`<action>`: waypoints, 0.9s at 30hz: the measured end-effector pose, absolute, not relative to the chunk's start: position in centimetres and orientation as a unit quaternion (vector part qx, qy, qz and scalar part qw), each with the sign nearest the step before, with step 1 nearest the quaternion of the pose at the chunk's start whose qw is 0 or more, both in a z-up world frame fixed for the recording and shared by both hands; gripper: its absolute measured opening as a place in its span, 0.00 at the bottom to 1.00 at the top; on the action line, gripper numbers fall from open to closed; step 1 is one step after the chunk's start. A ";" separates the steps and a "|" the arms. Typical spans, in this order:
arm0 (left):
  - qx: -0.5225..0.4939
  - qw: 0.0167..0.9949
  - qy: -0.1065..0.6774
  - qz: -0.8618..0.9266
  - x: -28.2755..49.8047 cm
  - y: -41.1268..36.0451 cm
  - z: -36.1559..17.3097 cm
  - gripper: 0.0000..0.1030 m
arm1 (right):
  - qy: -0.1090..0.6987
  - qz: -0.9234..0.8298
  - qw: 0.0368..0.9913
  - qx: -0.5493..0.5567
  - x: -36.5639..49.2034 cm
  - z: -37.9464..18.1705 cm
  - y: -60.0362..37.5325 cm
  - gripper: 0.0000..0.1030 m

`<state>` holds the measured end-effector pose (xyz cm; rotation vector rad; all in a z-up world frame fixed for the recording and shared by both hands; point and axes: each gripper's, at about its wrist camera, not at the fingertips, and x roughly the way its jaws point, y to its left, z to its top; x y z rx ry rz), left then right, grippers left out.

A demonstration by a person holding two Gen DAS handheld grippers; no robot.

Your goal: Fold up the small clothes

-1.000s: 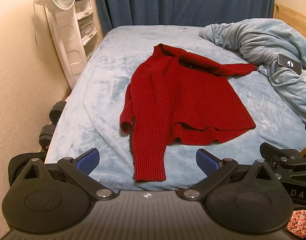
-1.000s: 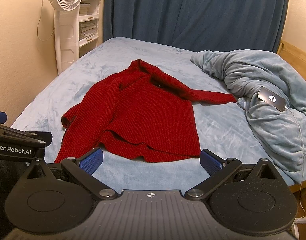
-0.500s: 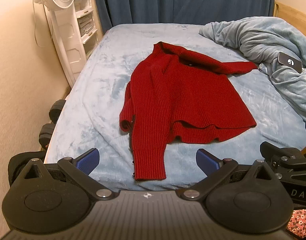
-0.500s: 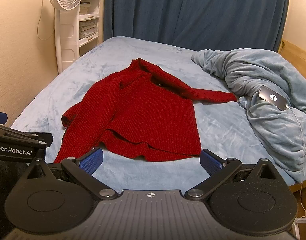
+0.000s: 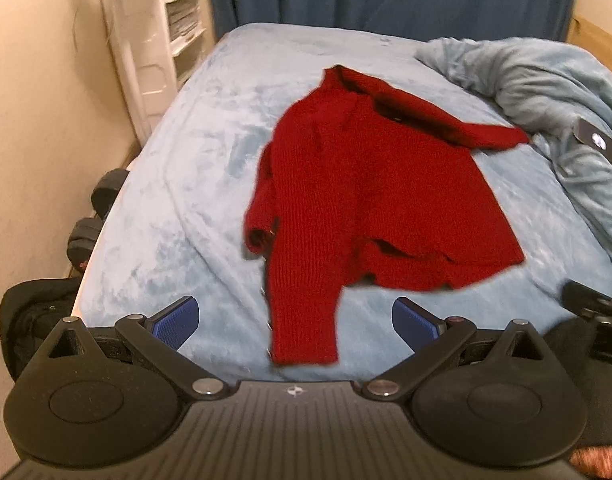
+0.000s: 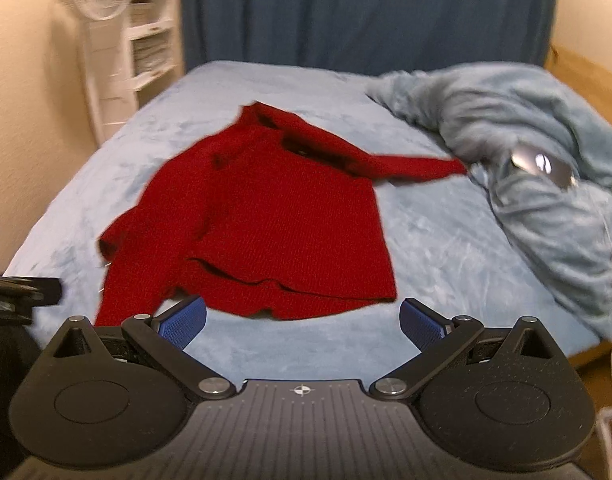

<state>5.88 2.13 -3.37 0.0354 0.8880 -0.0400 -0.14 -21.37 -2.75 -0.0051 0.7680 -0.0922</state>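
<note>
A red knit sweater [image 5: 370,196] lies spread on the light blue bed [image 5: 194,184], collar far, hem near. One sleeve reaches down toward the near edge, the other stretches right toward the blanket. It also shows in the right wrist view [image 6: 274,216]. My left gripper [image 5: 296,320] is open and empty, just short of the near sleeve cuff. My right gripper [image 6: 302,320] is open and empty, in front of the sweater's hem. Both views are blurred by motion.
A crumpled grey-blue blanket [image 5: 546,88] lies at the right with a phone [image 5: 596,140] on it. A white fan [image 6: 102,4] and shelf [image 5: 154,52] stand left of the bed. Dark dumbbells [image 5: 98,208] sit on the floor by the left edge. A blue curtain [image 6: 366,12] hangs behind.
Both grippers have moved forward toward the bed, so the sweater looms larger and nearer. Both stay open. The sweater has not moved.
</note>
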 end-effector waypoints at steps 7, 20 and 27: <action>-0.042 0.872 0.487 -0.013 15.4 4.5 -7.2 1.00 | 0.404 -0.086 0.911 0.014 6.5 -7.1 -25.5 0.99; 0.016 0.793 0.602 -0.093 23.8 2.0 -14.1 0.25 | 0.439 -0.088 0.892 0.062 20.8 -14.8 -30.0 0.99; 0.160 0.875 0.455 0.037 31.3 10.1 -0.8 0.22 | 0.410 -0.116 0.902 0.075 21.9 -14.7 -32.0 0.99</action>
